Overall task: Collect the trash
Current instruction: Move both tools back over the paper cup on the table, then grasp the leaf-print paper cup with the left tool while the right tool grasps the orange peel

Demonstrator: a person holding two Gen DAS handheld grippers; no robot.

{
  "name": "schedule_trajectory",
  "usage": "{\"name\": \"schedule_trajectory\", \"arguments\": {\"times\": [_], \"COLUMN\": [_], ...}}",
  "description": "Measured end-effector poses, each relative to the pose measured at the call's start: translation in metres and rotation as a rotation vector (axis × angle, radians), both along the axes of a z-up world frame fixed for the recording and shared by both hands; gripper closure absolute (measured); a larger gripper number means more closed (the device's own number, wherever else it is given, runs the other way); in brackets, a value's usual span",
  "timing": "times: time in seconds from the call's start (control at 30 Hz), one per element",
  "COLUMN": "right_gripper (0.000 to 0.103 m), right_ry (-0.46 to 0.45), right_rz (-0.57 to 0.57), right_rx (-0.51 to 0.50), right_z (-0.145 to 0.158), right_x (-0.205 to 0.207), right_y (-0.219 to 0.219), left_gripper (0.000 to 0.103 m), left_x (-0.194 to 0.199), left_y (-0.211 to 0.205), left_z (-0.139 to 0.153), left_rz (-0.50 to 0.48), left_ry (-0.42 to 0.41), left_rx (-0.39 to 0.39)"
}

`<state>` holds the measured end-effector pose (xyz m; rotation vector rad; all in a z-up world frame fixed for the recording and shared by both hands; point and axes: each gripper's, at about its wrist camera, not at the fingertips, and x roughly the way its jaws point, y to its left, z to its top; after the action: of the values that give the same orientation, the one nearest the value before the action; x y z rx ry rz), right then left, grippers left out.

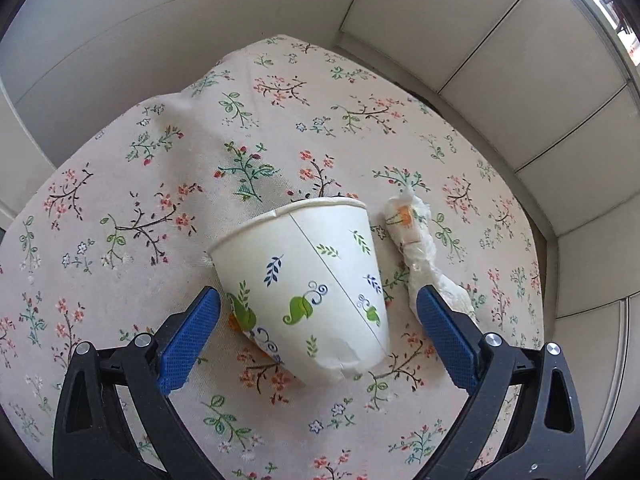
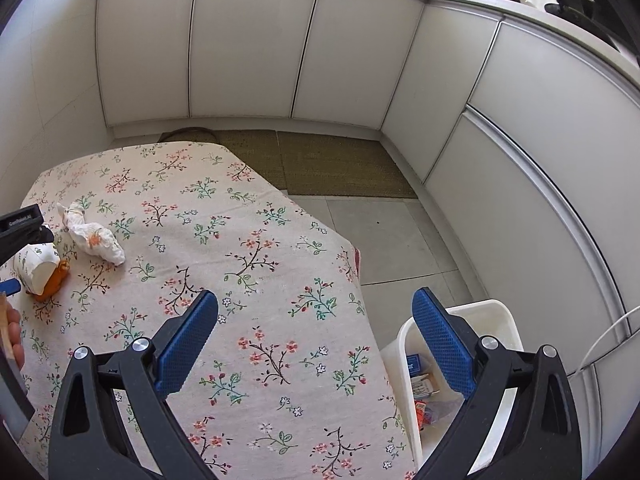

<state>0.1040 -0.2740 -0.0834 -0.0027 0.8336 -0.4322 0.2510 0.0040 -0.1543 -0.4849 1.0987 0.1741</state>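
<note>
A white paper cup [image 1: 308,280] with leaf prints lies on its side on the floral tablecloth [image 1: 160,184], its base torn. My left gripper [image 1: 318,308] is open, its blue fingers either side of the cup without touching it. Something orange [image 1: 234,322] peeks from under the cup. A crumpled white wrapper [image 1: 420,248] lies just right of the cup. In the right wrist view the cup [image 2: 36,266], the orange piece [image 2: 54,282] and the wrapper [image 2: 94,238] sit at the far left. My right gripper [image 2: 316,312] hangs open and empty over the table's right edge.
A white bin [image 2: 496,320] holding several scraps stands on the tiled floor beside the table's right edge. White cabinet doors [image 2: 248,40] ring the room, with woven mats [image 2: 340,164] beneath them. A person's hand [image 2: 14,336] shows at the left border.
</note>
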Motion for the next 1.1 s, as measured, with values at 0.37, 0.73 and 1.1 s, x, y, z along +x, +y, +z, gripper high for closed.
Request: {"name": "schedule_trajectory", "arguments": {"times": [0.37,0.73,1.1], "right_gripper": [0.008,0.008,0.030], "right_ry": [0.019,0.087,0.181], "right_rz": [0.104,0.405,0.334], "right_rx": [0.070,0.460,0.523], "right_z": [-0.009,-0.037,-0.073], "right_x": [0.022,0.076,0.128], "right_y": [0.029,0.121,0.187], "left_gripper": [0.026,0.025,0.024], "left_x": [-0.003,-0.064,-0.098], "left_y": [0.025,0.048,0.074], "left_z": [0.014,0.118,0.163], "left_rz": [-0.090,-0.191,-0.193], "left_ry": [-0.064,-0.289,-0.420], "left_rx": [-0.108,0.064,0.184]}}
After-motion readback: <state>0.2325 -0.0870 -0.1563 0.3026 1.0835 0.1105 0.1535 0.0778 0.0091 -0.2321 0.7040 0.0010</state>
